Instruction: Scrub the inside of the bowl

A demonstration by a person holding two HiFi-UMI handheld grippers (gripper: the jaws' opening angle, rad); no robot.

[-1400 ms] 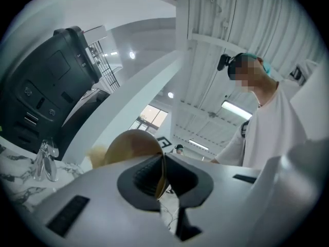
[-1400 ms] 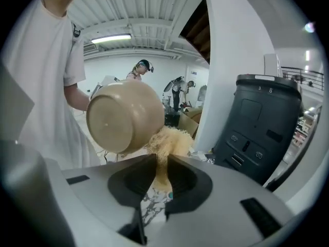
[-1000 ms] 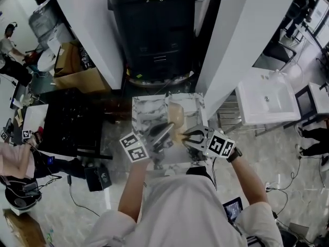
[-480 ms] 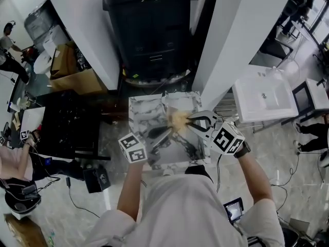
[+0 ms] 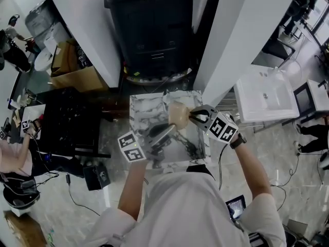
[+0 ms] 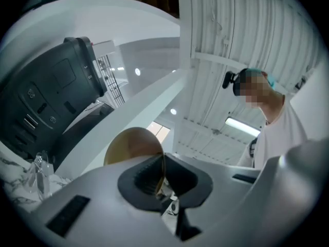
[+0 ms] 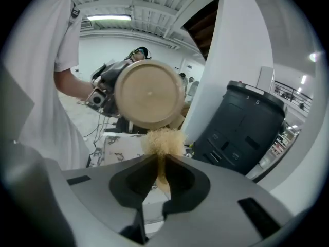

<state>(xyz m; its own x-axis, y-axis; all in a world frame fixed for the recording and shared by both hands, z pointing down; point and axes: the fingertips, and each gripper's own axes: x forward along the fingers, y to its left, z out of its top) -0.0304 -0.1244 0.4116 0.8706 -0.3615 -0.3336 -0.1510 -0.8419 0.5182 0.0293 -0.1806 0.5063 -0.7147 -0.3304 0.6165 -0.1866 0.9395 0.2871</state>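
Note:
My left gripper (image 5: 165,131) is shut on the rim of a tan bowl (image 5: 177,114), held tilted above the marble table. In the left gripper view the rim (image 6: 160,164) runs between the pads of the left gripper (image 6: 159,178). My right gripper (image 5: 192,116) sits just right of the bowl. A fuzzy tan scrubber (image 7: 162,142) is pinched in the right gripper (image 7: 160,173), whose jaws have just been closing on it. The right gripper view shows the bowl (image 7: 149,93) bottom-on, with the scrubber at its lower edge.
The small marble table (image 5: 146,112) stands in front of a tall black bin (image 5: 151,24) between white walls. A white sink (image 5: 267,99) is to the right, and a black crate (image 5: 67,122) to the left. Cables lie on the floor.
The right gripper has moved away from me along the table's right side, carrying the scrubber up beside the bowl. The bowl in the left gripper has risen a little.

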